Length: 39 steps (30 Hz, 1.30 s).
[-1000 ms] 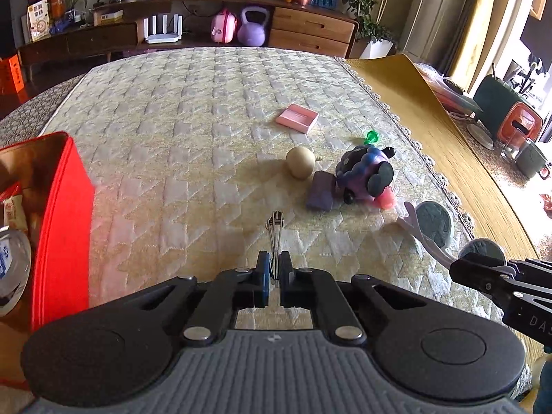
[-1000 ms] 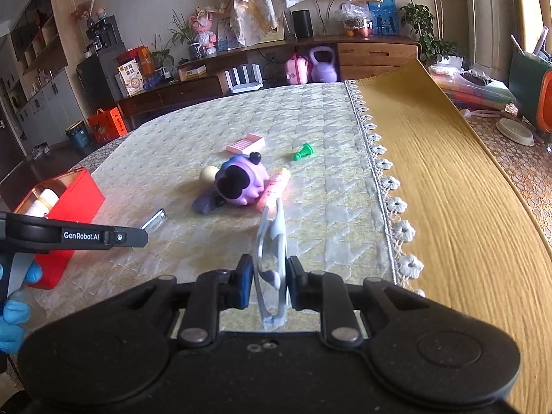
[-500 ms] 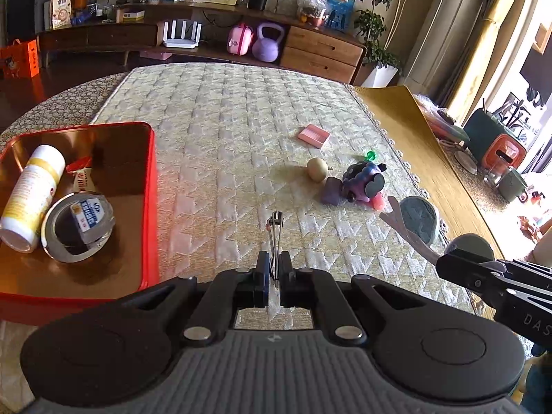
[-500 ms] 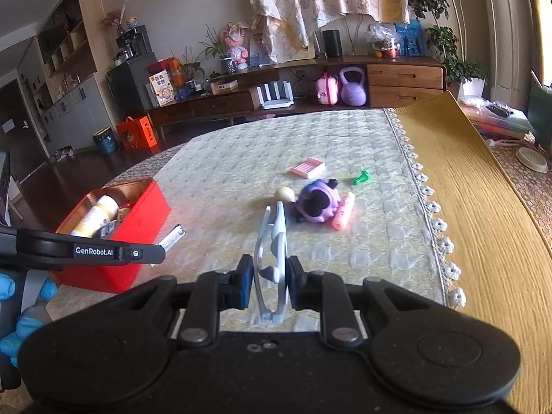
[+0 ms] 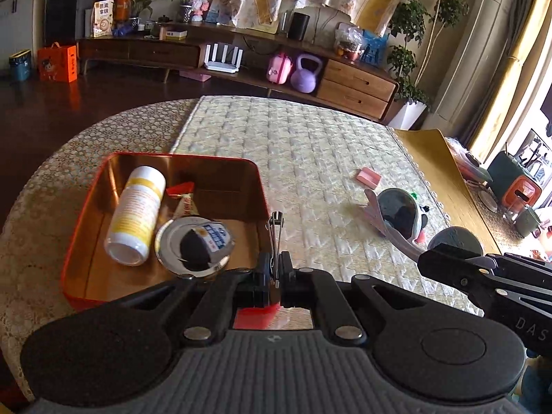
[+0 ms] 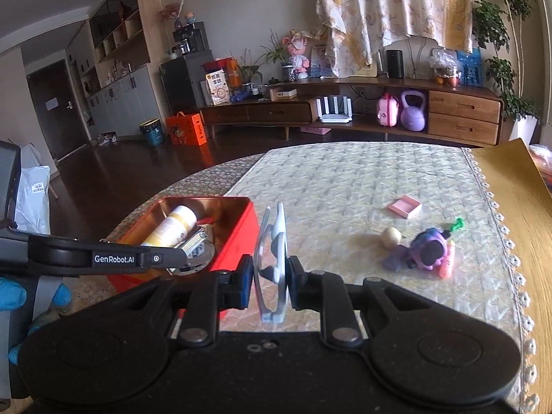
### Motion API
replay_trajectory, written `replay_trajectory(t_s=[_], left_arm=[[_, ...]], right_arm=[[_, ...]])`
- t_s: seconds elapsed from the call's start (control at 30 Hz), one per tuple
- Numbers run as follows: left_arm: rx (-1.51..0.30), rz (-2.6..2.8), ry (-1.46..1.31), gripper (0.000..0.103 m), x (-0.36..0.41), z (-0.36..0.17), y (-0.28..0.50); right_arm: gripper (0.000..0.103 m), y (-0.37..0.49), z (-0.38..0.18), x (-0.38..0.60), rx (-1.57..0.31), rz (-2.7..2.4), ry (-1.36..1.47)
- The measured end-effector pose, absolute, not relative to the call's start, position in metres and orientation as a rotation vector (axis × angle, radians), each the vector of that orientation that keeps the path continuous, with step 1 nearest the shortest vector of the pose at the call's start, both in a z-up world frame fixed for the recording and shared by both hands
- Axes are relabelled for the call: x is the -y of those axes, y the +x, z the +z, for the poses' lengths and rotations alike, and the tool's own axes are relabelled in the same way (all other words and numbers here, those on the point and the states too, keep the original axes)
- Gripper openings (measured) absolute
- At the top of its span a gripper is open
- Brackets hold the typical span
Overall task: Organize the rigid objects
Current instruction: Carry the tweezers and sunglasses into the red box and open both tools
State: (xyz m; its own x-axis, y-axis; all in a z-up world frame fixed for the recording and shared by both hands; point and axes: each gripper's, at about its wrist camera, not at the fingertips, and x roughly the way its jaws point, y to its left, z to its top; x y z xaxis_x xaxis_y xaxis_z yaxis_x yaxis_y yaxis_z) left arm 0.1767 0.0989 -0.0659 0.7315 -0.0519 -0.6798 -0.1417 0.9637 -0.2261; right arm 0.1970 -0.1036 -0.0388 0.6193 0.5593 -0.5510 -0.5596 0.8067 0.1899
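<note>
Living room, daylit from the right side.

- Floor (image 6: pixel 114 169): dark polished wood, reflective.
- Low wooden sideboard (image 6: pixel 345 110) along the far wall, dark at left, paler drawer unit (image 6: pixel 464 115) at right.
- On or in the sideboard: white router with upright antennas (image 6: pixel 334 108), pink case (image 6: pixel 388 112), purple kettlebell (image 6: pixel 412 110), black cylindrical speaker (image 6: pixel 394 63), potted plants, figurines.
- Patterned cream drape (image 6: pixel 386 10) hanging on the wall above.
- Tall leafy plant (image 6: pixel 496 41) in the right corner.
- Left wall: open wooden shelving (image 6: pixel 117 31), dark door (image 6: pixel 51 107).
- Orange bag (image 6: pixel 186 129) and blue bin (image 6: pixel 151 132) on the floor.
- Yellow curtains (image 5: pixel 510 79), bright window beyond.
</note>
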Motion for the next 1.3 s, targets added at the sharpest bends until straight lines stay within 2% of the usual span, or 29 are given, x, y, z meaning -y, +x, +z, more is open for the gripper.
replay_trajectory(t_s=[0.63, 1.3], left_arm=[[-0.774, 0.135, -0.156, 0.005, -0.168, -0.082, 0.223], [-0.900, 0.111, -0.163, 0.005, -0.185, -0.120, 0.272]], right_arm=[[0.020, 0.239, -0.063, -0.018, -0.667, 0.718, -0.174], [0.021, 0.262, -0.093, -0.049, -0.707, 0.702, -0.275]])
